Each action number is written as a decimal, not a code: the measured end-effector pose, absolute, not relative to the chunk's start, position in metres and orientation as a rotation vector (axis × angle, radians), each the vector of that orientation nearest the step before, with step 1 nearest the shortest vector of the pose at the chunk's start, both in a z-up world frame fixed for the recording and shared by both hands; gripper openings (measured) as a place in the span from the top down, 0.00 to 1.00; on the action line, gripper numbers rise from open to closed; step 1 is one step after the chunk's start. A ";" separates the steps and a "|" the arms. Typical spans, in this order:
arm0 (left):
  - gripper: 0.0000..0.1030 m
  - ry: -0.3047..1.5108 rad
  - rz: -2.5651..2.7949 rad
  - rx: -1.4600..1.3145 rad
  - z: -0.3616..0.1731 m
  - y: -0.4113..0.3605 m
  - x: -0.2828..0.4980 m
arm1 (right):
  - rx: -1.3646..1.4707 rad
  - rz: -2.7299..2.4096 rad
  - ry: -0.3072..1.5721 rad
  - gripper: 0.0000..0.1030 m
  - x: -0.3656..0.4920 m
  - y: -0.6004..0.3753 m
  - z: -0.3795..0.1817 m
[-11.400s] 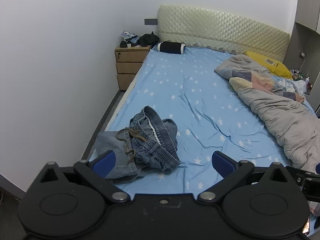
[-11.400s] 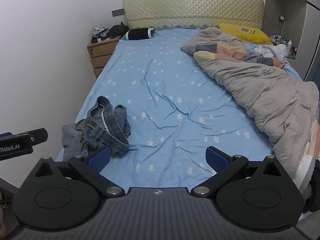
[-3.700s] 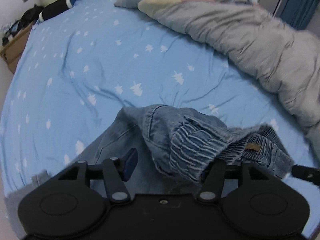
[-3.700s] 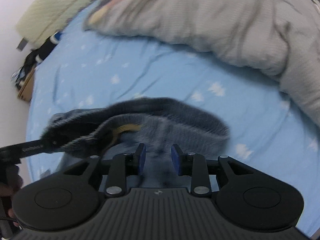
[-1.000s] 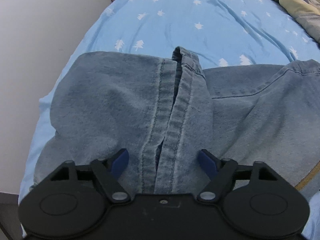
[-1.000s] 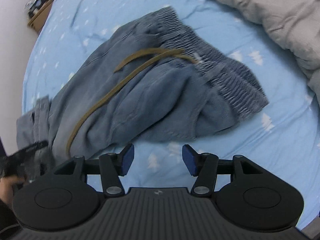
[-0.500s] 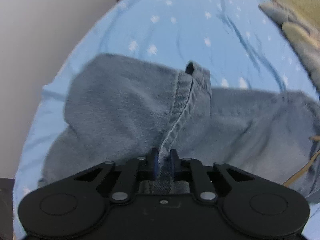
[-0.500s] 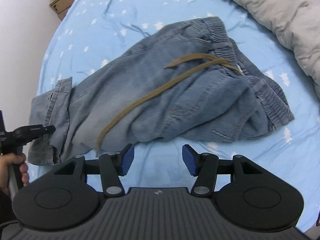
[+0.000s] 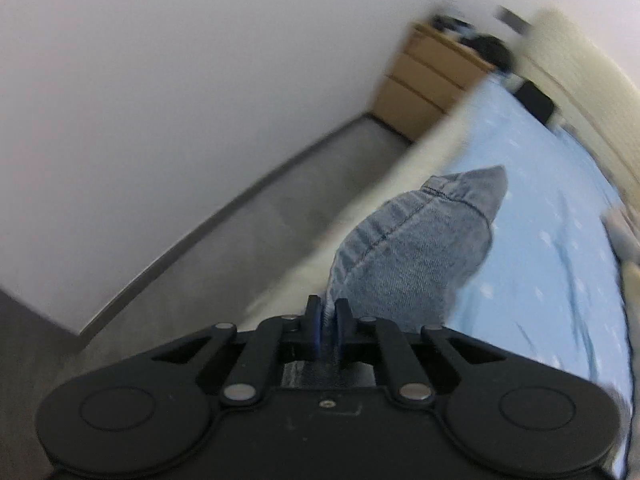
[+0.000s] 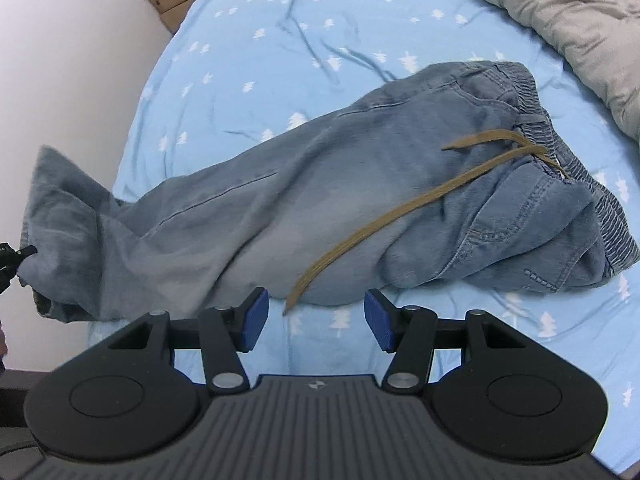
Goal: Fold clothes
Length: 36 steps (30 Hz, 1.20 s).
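Left gripper (image 9: 327, 322): its black jaws are pinched tight on a fold of the faded blue denim trousers (image 10: 304, 200) at the leg-hem end, with cloth bunched between the blue pads; the left wrist view is blurred.
Right gripper (image 10: 316, 320): its blue-padded fingers (image 10: 256, 318) stand wide apart, holding nothing, low over the light blue tree-print bedsheet (image 10: 280, 32), just at the near edge of the trousers.
Trousers' place: they lie stretched across the bed from the lifted hem at the left edge to the elasticated waistband (image 10: 544, 120) on the right; the hem end hangs off the mattress side by the white wall (image 9: 160, 80).
Drawstring: a long tan flat cord (image 10: 400, 216) trails loose from the waist down the front, its free end near the right gripper.
Handling: I judge the denim soft and limp but fairly weighty; it should sag and drag on the sheet rather than hold a shape, and grips well, not slippery or breakable.
Where to hold: the thick hem seam and the gathered waistband look like the firmest grips; the cord is likely to snag or slide out.
Risk: the middle is rumpled, so it probably needs tension from both ends before any fold.
Further off: a grey quilted duvet (image 10: 560, 8) lies beyond the waistband, and a wooden bedside drawer unit (image 9: 424, 88) stands by the headboard.
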<state>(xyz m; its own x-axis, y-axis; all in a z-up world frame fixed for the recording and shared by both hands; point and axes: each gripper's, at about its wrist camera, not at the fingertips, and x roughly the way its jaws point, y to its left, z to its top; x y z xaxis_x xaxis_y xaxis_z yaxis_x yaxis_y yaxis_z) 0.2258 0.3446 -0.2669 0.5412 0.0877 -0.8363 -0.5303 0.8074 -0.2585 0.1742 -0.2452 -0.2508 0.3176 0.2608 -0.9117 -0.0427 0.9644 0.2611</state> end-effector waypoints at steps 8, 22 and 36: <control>0.78 0.973 0.499 -0.764 -0.299 0.441 0.195 | 0.213 0.082 1.229 0.45 0.148 -0.256 -0.243; 0.46 0.995 0.410 -0.737 -0.250 0.397 0.131 | 0.348 0.034 1.179 0.43 0.113 -0.286 -0.237; 0.41 1.109 0.108 -0.685 -0.259 0.287 0.189 | 0.563 -0.154 1.054 0.42 0.138 -0.360 -0.207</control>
<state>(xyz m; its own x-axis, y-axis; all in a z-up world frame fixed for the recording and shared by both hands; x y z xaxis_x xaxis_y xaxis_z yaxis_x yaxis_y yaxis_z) 0.1886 0.2867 -0.2590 0.4626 -0.2491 -0.8509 -0.4082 0.7921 -0.4538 0.1381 -0.3595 -0.2068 0.4979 0.1429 -0.8553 0.3820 0.8493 0.3643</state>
